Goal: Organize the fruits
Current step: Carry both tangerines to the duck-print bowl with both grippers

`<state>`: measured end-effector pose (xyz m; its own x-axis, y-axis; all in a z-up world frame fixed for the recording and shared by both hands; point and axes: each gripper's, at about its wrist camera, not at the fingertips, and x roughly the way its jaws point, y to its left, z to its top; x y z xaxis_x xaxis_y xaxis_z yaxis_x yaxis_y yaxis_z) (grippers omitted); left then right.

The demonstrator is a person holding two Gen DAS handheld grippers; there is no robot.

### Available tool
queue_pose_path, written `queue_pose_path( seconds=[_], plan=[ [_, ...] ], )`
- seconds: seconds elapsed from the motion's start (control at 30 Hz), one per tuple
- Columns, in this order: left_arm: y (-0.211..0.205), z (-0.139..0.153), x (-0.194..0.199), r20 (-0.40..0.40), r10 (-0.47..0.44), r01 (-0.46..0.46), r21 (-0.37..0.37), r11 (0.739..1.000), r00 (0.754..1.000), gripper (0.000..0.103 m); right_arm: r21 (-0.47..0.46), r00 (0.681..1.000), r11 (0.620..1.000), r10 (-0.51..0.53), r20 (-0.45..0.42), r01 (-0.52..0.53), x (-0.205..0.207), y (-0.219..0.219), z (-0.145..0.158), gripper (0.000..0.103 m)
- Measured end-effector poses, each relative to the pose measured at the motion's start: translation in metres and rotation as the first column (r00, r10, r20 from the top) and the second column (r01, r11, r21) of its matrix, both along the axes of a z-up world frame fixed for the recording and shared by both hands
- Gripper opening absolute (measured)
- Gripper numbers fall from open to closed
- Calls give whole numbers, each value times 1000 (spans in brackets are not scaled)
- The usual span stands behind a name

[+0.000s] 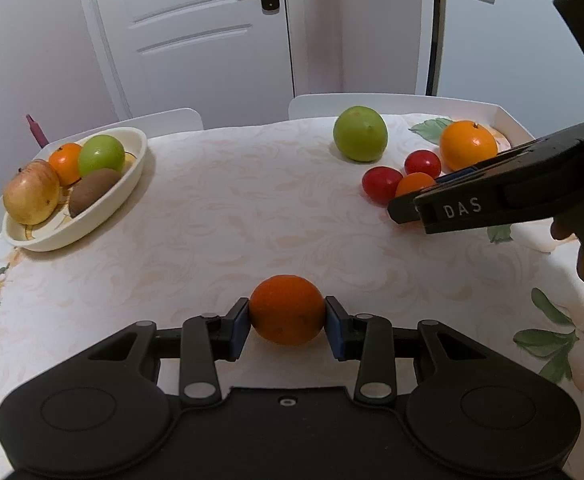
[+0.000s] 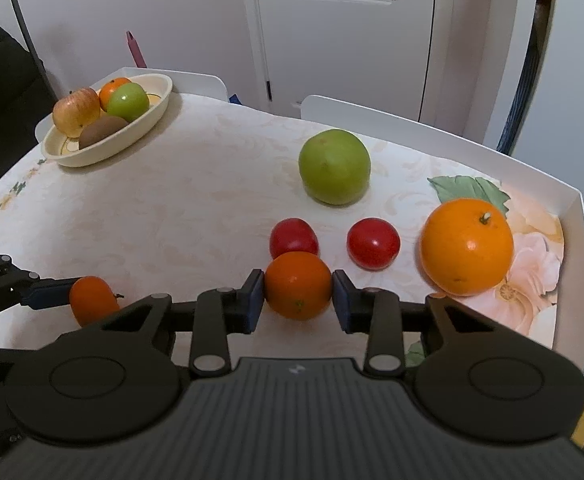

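1. The left gripper [image 1: 287,322] clamps a smooth round tangerine [image 1: 287,309] between blue pads.
2. The right gripper [image 2: 298,296] grasps a second tangerine [image 2: 298,285], touching a glossy red tomato [image 2: 293,236], well apart from the oval ceramic bowl [image 2: 148,128].

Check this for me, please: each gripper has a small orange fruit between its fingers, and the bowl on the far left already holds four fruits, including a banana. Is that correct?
Not quite: no banana lies in the bowl. The right wrist view shows four fruits there: an apple, a small orange, a green fruit and a kiwi. The rest is correct.
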<state>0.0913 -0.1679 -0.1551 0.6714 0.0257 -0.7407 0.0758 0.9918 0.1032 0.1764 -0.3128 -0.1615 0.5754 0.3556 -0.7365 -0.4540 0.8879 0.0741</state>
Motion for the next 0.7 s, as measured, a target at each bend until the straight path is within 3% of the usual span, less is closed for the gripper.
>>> queue_pose_path(
  seconds=[0.7],
  plan=[
    [48,78,-26,93,43,-43,-6,999,995,43,40,998,999,15,61,-18,-37,35,70,51]
  ],
)
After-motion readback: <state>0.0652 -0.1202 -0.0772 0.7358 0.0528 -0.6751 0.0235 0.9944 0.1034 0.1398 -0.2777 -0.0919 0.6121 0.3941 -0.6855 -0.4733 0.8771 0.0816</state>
